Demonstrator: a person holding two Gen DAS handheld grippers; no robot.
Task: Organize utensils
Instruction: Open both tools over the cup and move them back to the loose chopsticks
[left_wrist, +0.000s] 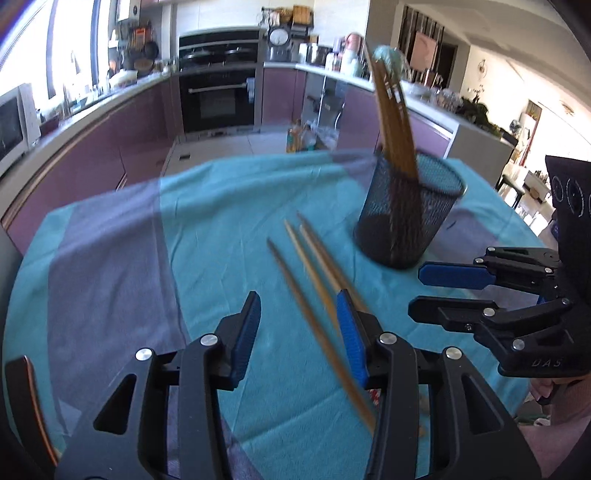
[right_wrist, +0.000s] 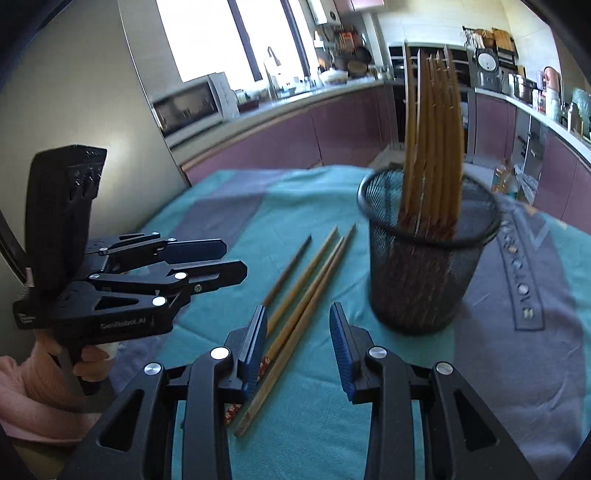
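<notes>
While both grippers hang over the table, their jaws stand apart and hold nothing. The black mesh cup (left_wrist: 410, 210) stands upright on the teal and grey tablecloth (left_wrist: 207, 229). It is the thing to look from.

Inside the mesh cup, a bunch of wooden chopsticks (right_wrist: 432, 147) stands up tall and leans a little. Their ends stick out high over the rim.

Beside the mesh cup, on the cloth, lie four loose chopsticks (right_wrist: 306, 288). They lie flat, close together, and their thin tips point toward the far side of the table. They are near the cup but do not touch it.

The left gripper (left_wrist: 299, 339) is on the near side of the mesh cup, above the loose chopsticks. In its own view one stick runs between its blue pads (left_wrist: 245, 336), and another passes behind the right pad. The pads are not pressing on any stick.

The right gripper (right_wrist: 299, 350) is also on the near side of the mesh cup, over the thick ends of the loose chopsticks. Two sticks show in the gap between its pads, but the pads do not squeeze them.

A hand (right_wrist: 55, 373) with a pink sleeve (right_wrist: 33, 406) holds the left gripper's handle. Past the mesh cup is a kitchen with purple cupboards (right_wrist: 277, 136) and a black oven (left_wrist: 218, 96).
</notes>
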